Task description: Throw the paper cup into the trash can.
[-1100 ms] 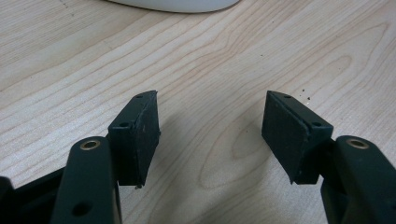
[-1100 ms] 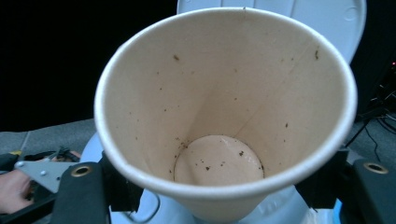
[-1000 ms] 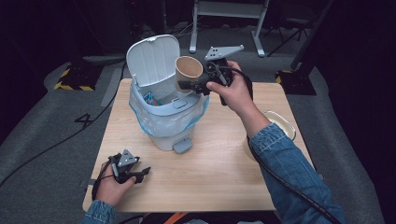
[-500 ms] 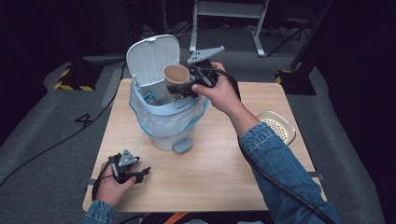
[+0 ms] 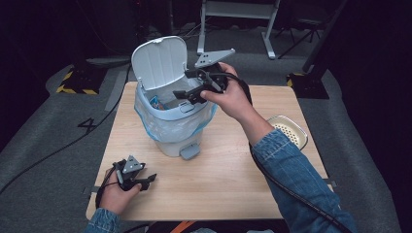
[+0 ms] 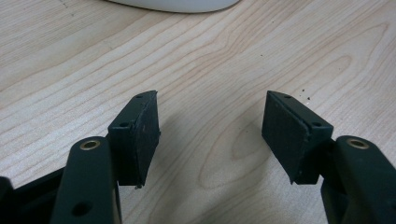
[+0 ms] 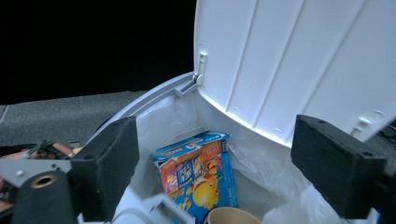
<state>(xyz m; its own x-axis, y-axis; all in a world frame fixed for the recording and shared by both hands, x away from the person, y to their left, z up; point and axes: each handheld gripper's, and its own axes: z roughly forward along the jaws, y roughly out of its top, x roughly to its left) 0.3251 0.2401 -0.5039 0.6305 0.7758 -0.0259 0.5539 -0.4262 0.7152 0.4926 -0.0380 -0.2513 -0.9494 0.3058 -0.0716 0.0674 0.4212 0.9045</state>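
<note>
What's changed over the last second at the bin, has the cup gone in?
Yes. The right gripper carried the brown paper cup over the white pedal bin; its jaws have just been opening, and the cup now lies inside beside the colourful carton. The left gripper stayed open on the wooden table.

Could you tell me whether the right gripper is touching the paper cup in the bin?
Apart. In the right gripper view, the right gripper has just been opening and nothing sits between its pads; the paper cup lies lower in the bin, clear of both.
</note>
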